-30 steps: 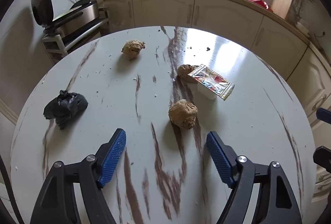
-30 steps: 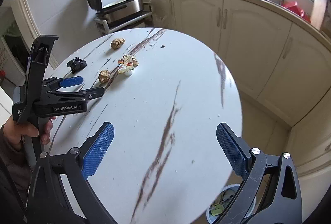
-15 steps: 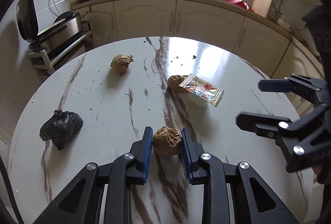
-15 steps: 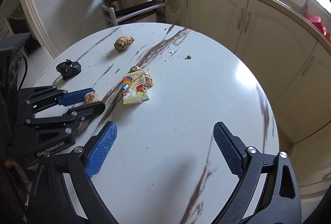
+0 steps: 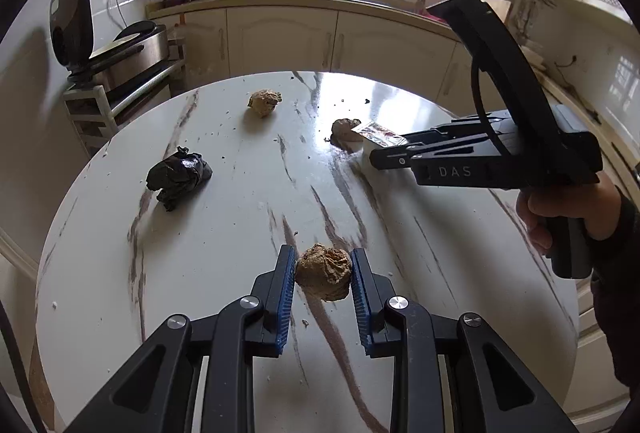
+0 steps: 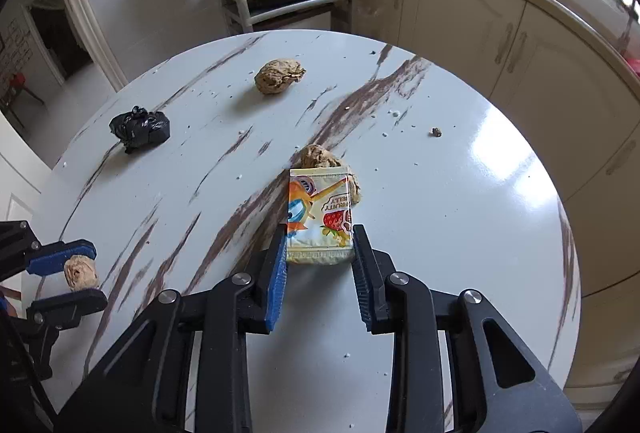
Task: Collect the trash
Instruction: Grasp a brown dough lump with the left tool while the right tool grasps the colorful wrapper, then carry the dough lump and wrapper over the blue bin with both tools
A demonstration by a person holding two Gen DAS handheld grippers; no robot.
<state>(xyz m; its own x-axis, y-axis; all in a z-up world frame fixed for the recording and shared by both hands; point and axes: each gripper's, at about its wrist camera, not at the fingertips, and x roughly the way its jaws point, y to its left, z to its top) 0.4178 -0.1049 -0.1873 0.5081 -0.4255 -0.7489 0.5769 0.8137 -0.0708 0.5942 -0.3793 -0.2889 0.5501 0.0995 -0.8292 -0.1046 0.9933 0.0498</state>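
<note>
The left gripper (image 5: 323,275) is clamped on a crumpled brown paper ball (image 5: 324,272) at the near edge of the round white marble-veined table (image 5: 240,233), ready for lifting clear. The right gripper (image 6: 319,247), whose jaws have just been closing, pinches the near end of a small white jelly cup with printed foil lid (image 6: 319,217), which rests on the tabletop. No bin or other container appears in either view.

Left gripper (image 5: 323,275): pitched downward, blue pads clamped on a brown paper wad (image 5: 324,272). Right gripper (image 6: 319,247): jaws have just been closing, pads now against a jelly cup (image 6: 320,219) at 12 o'clock. Right hand (image 5: 560,211) grasps its handle.
</note>
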